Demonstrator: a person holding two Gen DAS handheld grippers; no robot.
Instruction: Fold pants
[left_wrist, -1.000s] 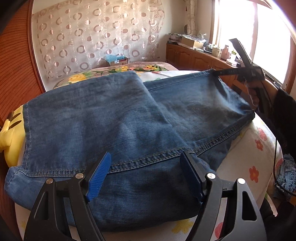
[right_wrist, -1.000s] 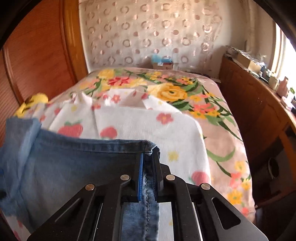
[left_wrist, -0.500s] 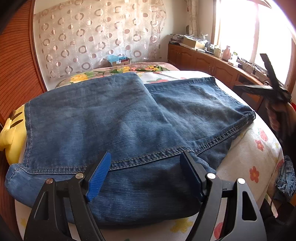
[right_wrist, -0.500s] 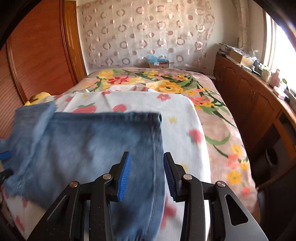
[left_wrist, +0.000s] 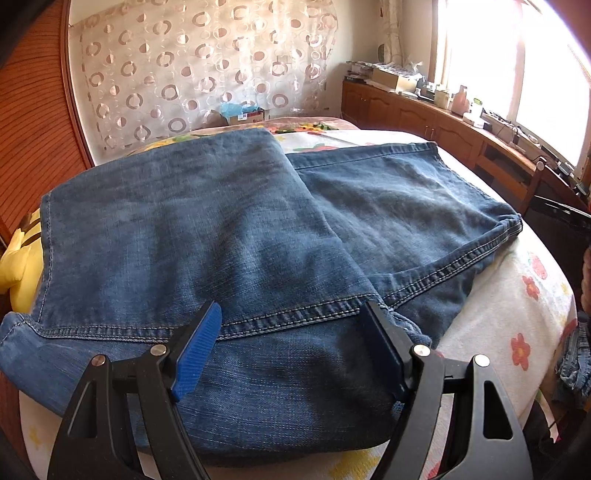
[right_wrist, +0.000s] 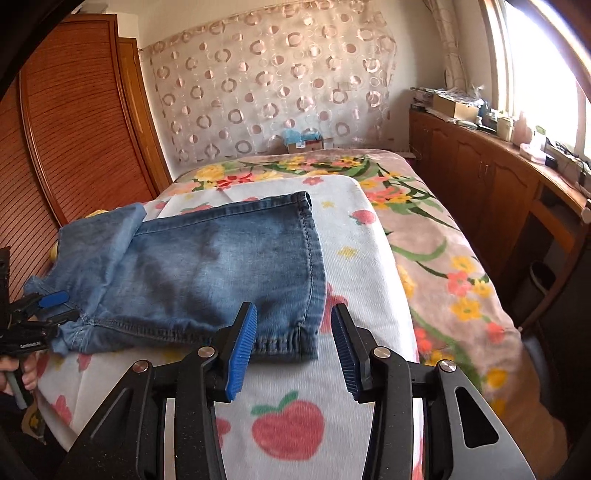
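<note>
Blue jeans (left_wrist: 207, 236) lie folded on the bed, one leg section laid over the other; they also show in the right wrist view (right_wrist: 207, 273). My left gripper (left_wrist: 291, 343) is open and empty, its blue-padded jaws just above the near folded edge. My right gripper (right_wrist: 293, 347) is open and empty, hovering just off the jeans' near right corner. The left gripper also shows at the left edge of the right wrist view (right_wrist: 44, 306), at the jeans' far end.
A white fruit-print sheet (right_wrist: 354, 258) covers a floral blanket (right_wrist: 436, 236) on the bed. A yellow plush (left_wrist: 18, 258) sits at the left. Wooden cabinets (right_wrist: 491, 177) with clutter run under the window on the right. A wooden wardrobe (right_wrist: 74, 147) stands left.
My right gripper let go of the jeans' edge, opened and drew back. The released leg now lies flat on the bed. My left gripper stayed open above the near edge.
</note>
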